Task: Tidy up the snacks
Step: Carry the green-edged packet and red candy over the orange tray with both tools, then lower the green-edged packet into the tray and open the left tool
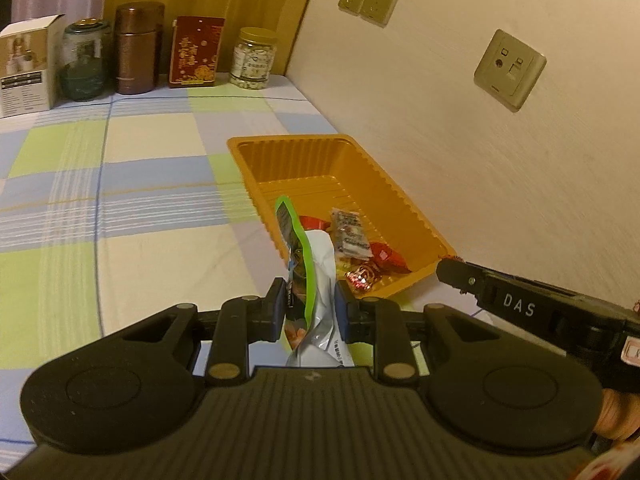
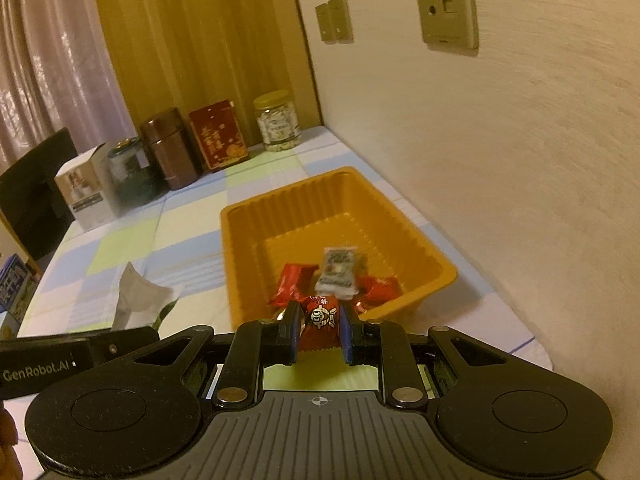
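Near the orange tray (image 1: 400,204) at frame centre, our left gripper (image 1: 311,300) clamps a green-edged pouch (image 1: 316,280); our right gripper (image 2: 320,328) pinches a red candy (image 2: 320,320).

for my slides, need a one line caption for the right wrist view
Right gripper shut on a red snack packet, approaching an orange tray already holding snacks.

Black claw (image 1: 312,300), blue pads (image 2: 349,336)

Left gripper (image 1: 311,300) clamping green-edged snack pouch (image 1: 310,280), orange tray (image 1: 344,176) beyond
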### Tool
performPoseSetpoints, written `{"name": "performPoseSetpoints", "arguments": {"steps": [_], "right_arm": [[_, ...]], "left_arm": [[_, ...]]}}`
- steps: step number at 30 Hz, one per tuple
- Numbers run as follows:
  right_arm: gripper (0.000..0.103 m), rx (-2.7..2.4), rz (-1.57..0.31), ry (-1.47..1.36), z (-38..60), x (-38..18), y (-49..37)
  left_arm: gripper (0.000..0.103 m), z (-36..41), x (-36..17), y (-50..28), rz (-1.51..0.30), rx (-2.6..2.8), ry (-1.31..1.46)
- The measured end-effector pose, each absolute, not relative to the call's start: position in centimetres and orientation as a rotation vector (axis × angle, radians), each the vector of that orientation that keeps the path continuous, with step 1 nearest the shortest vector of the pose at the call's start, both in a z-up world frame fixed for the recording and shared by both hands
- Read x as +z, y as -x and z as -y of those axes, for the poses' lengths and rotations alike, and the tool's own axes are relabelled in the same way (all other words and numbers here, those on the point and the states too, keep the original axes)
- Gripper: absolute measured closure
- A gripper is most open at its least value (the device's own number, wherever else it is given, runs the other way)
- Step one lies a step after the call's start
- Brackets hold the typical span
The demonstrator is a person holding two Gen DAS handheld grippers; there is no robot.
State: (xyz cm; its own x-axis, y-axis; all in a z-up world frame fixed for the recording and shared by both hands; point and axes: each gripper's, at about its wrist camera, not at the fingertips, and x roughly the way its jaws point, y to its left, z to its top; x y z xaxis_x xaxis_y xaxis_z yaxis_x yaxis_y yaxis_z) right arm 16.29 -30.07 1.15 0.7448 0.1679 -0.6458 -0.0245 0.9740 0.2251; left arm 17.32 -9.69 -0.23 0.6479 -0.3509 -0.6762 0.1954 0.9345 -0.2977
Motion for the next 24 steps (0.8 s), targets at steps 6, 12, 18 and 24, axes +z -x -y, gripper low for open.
{"name": "performPoseSetpoints", "arguments": {"steps": [6,12,18,24], "right_arm": [[0.083,0.095,-0.717,-0.204,31.3,1.1,-18.4],[0.083,0.093,-0.712,-0.198,31.9,1.1,-19.9],[0.083,0.091,-0.714,-0.193,32.3,0.9,-21.2],[0.083,0.096,-0.72,-0.183,32.4,0.6,-22.5]], "left_arm": [[0.081,11.5,-0.7,-19.5,-0.817,-0.328,0.206],[0.081,12.6,-1.3,-21.2,-0.828,-0.341,0.207],[0.08,13.4,-1.9,-22.5,-0.839,-0.348,0.207],[0.08,13.8,-2.3,-24.0,-0.843,-0.351,0.205]]}}
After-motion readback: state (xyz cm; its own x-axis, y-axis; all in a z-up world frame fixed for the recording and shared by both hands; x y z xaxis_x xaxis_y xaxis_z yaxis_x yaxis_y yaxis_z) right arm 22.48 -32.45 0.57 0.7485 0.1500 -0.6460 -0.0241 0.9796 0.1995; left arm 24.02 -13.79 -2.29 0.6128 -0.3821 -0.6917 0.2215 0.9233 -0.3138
